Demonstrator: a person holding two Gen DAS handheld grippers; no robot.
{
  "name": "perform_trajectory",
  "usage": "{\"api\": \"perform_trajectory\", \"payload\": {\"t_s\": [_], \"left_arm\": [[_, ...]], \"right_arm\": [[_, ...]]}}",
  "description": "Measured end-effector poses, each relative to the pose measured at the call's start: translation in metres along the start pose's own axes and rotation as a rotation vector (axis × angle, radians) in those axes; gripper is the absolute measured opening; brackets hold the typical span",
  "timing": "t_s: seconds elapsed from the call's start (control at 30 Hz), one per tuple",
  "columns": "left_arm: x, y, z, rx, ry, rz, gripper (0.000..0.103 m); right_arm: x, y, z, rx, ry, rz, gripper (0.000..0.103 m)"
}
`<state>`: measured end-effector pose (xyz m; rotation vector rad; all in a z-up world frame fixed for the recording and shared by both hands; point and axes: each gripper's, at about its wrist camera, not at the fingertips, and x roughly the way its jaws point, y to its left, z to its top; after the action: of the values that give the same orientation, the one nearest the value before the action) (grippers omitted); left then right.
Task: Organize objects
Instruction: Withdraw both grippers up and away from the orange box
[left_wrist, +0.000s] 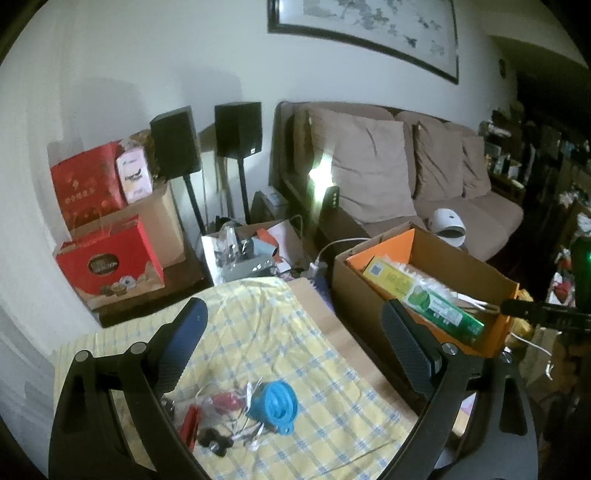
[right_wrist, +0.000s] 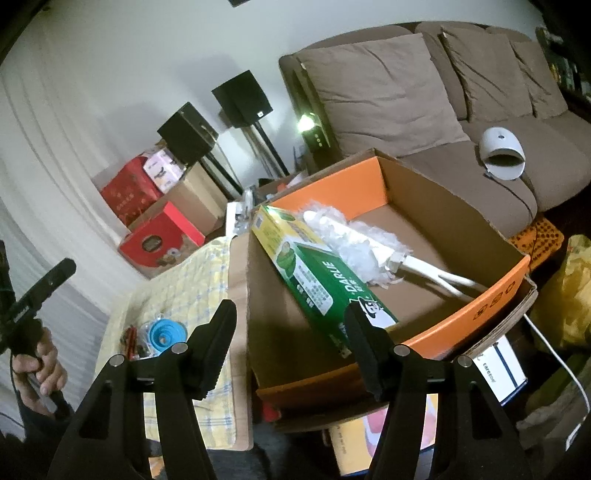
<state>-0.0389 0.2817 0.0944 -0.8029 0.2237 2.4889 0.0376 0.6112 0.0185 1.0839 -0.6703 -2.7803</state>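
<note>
Toothpaste box (right_wrist: 317, 280) and duster (right_wrist: 354, 236) crowd the carton (right_wrist: 461, 325)

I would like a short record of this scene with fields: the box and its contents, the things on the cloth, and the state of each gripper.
box: cardboard box, orange inside, open
contents: green toothpaste carton, white duster
on cloth: blue funnel, small red items, on yellow checked cloth
left gripper: open, empty, above the cloth
right gripper: open, empty, at the box's near edge

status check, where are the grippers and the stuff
Left hand-held gripper open, over blue funnel. Right hand-held gripper open, empty, at cardboard box. Toothpaste box already inside.
</note>
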Motion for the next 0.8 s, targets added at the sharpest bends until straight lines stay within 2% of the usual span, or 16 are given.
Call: {"api": "perform_trajectory", "payload": {"t_s": [0.1,0.3,0.53,0.8], "left_arm": [[-0.005,0.009,-0.005,-0.02,0.008,0.018,0.096],[-0.016,0.028,-0.012,-0.056,0.02,0.033,0.098],[-0.046,0.042,-0.018,-0.087,-0.084,0.02,0.103],[-0.061,0.048,-0.021,-0.087,-0.118,0.038,0.103]], "right_arm": [[-0.003,0.005,0.001,-0.009,-0.011,-0.008,0.067],[-0.008,0.016,0.002,-0.036,-0.034,-0.003,0.067],[-0.02,0.025,0.003,-0.046,-0.111,0.049,0.076],[-0.031,0.029,0.005,-0.056,-0.161,0.053,0.082]]}}
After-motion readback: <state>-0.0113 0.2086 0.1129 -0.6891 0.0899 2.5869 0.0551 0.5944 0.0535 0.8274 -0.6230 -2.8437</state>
